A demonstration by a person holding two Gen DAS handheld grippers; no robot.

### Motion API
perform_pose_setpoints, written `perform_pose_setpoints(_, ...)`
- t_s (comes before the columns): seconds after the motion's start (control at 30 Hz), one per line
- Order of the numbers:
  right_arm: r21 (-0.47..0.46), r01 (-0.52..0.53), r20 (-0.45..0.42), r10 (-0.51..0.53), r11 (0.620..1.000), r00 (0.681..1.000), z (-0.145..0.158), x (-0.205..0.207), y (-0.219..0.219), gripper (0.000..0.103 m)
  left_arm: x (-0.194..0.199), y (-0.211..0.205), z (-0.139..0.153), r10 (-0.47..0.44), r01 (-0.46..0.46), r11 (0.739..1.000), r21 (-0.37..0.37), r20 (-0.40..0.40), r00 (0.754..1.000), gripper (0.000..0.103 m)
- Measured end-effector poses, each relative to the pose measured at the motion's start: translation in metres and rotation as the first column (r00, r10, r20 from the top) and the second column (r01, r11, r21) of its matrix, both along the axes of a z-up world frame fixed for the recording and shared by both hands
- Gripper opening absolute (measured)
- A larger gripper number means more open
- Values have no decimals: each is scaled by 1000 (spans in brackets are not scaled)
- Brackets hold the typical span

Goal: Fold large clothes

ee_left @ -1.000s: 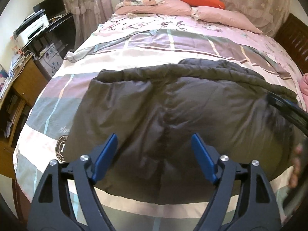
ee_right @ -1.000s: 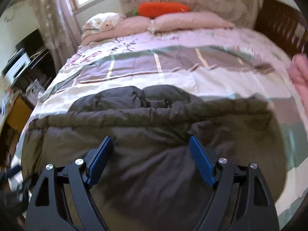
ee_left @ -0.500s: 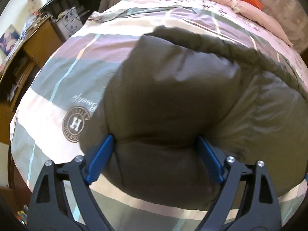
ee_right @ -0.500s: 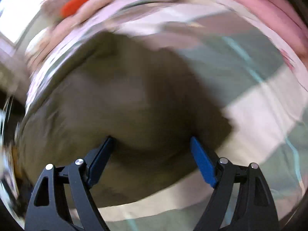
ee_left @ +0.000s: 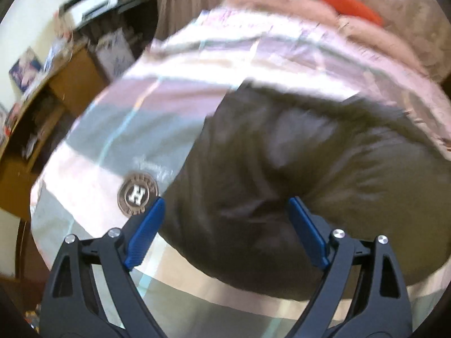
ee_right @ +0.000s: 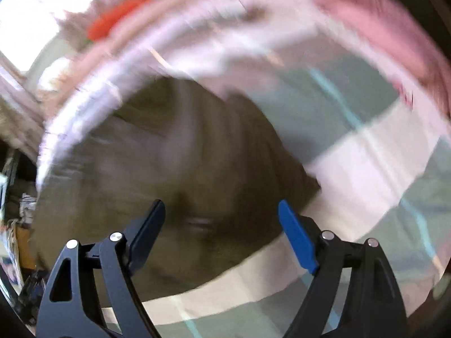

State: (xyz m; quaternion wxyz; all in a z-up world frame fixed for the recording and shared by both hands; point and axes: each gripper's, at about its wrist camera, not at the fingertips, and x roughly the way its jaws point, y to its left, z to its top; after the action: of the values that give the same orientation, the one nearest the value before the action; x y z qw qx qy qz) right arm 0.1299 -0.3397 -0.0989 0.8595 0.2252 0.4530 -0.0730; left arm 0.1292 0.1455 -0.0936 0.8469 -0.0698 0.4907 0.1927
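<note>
A large dark olive padded jacket (ee_left: 296, 163) lies spread on the bed. In the left wrist view, my left gripper (ee_left: 225, 217) is open, its blue pads astride the jacket's near left part, close above it. In the right wrist view, the same jacket (ee_right: 191, 163) fills the middle, blurred by motion. My right gripper (ee_right: 221, 219) is open over the jacket's near right corner. Neither gripper holds cloth.
The bed has a striped pink, grey and white cover (ee_left: 121, 129) with a round "H" badge (ee_left: 137, 193). Pink pillows and an orange carrot toy (ee_left: 352, 0) lie at the head. A wooden desk (ee_left: 33, 107) and a printer (ee_left: 90, 2) stand to the left.
Both grippers have dropped from above the bed down close to the jacket's near edge. The left one has swung left, the right one right. Both stay open.
</note>
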Motion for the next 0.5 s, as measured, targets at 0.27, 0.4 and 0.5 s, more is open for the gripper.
perform_pose_setpoints(0.27, -124, -195, 272, 222, 973, 936, 77, -71, 83, 95, -76, -94, 99, -240, 240, 970, 36, 293, 925, 99)
perform_pose_setpoints(0.4, -177, -178, 349, 230, 968, 908, 86, -104, 90, 99, -106, -124, 114, -242, 272, 962, -25, 387, 890, 101)
perform_pose_setpoints(0.5, -188, -146, 359, 207, 971, 910, 87, -117, 89, 102, -126, -141, 116, -255, 306, 950, -64, 408, 877, 101)
